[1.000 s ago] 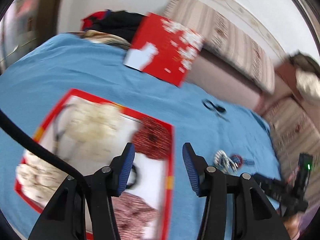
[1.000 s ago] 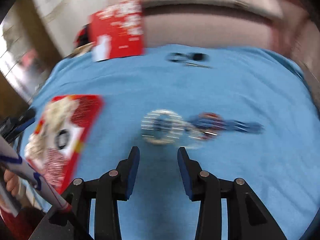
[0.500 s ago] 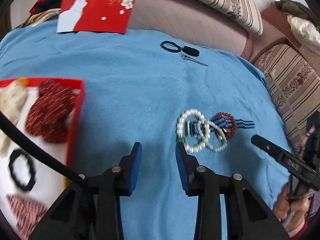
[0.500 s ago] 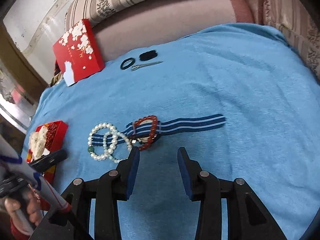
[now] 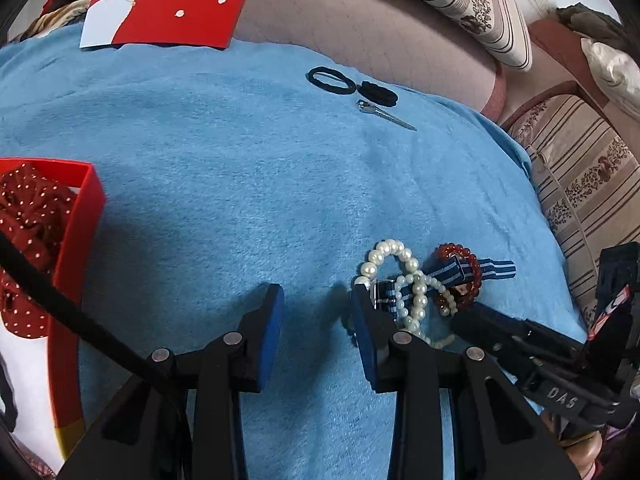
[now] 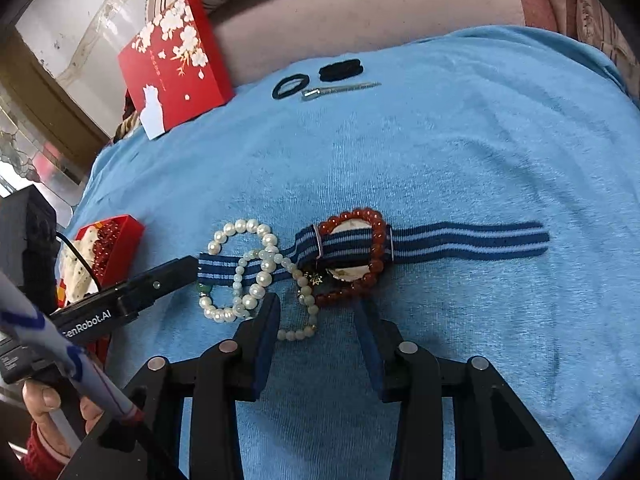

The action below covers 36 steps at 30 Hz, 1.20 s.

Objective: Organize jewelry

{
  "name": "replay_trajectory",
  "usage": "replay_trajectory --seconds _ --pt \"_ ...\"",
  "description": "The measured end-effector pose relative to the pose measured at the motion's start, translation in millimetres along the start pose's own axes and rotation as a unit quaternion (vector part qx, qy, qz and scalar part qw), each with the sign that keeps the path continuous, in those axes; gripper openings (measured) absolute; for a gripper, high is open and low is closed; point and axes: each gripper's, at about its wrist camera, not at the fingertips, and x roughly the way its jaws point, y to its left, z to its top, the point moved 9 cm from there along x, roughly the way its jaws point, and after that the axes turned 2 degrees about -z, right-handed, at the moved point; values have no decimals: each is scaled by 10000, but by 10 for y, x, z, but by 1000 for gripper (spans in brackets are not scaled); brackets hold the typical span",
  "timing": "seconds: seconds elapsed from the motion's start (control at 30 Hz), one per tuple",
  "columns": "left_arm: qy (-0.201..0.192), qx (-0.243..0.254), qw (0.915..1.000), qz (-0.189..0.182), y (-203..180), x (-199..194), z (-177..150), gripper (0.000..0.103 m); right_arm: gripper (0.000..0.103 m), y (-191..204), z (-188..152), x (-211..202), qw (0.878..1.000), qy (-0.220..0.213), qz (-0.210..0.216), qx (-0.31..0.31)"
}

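One striped strap (image 6: 460,242) lies left-right; both open grippers probably hover.

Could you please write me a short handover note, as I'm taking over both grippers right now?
Left gripper: open, empty, low over the blue cloth, its right finger against the pile's left edge.
Right gripper: open, empty, at the pile's near side.
Pile: pearl bracelets, red bead bracelet and striped watch strap, tangled together on the cloth.
Red box: to the left, already holding red polka-dot fabric pieces.
Far edge: two black hair ties and a metal clip, loose.
Left to do: the pile and the far items are not yet in the box.
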Motion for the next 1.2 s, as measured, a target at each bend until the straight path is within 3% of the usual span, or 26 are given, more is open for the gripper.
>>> replay_trajectory --seconds 0.07,0.1,0.13,0.2,0.27,0.37,0.6,0.7,0.93,1.03,1.2 --pt "-8 48 10000 12 -39 6 -6 33 24 14 -13 24 10000 29 -45 -37" --pt "-1 69 10000 0 -56 8 -14 33 12 21 -6 29 10000 48 -10 -43" --pt "1 79 10000 -2 -67 11 -21 33 8 35 -13 36 9999 97 63 -20" --pt "29 83 10000 2 -83 14 -32 32 7 83 -51 36 9997 185 180 -1" --pt "189 101 9997 94 -82 8 -77 9 7 139 -92 14 9993 275 242 -53" --pt "305 14 9995 -41 -78 -93 -133 8 7 251 -223 -105 9983 401 359 -234" --pt "150 -1 9992 -370 -135 -270 -136 9 7 275 -552 -467 9958 593 372 -595" --pt "218 83 9991 -356 -225 -120 -168 18 7 216 -569 -485 9961 573 267 -608" --pt "132 261 9994 -172 -294 120 -129 29 7 40 -524 -427 9969 592 225 -464" --pt "-20 230 9997 -126 -290 152 -111 29 7 44 -506 -408 9971 593 216 -429" --pt "-167 716 9968 297 -365 161 -162 29 7 79 -502 -368 9968 585 89 -540"
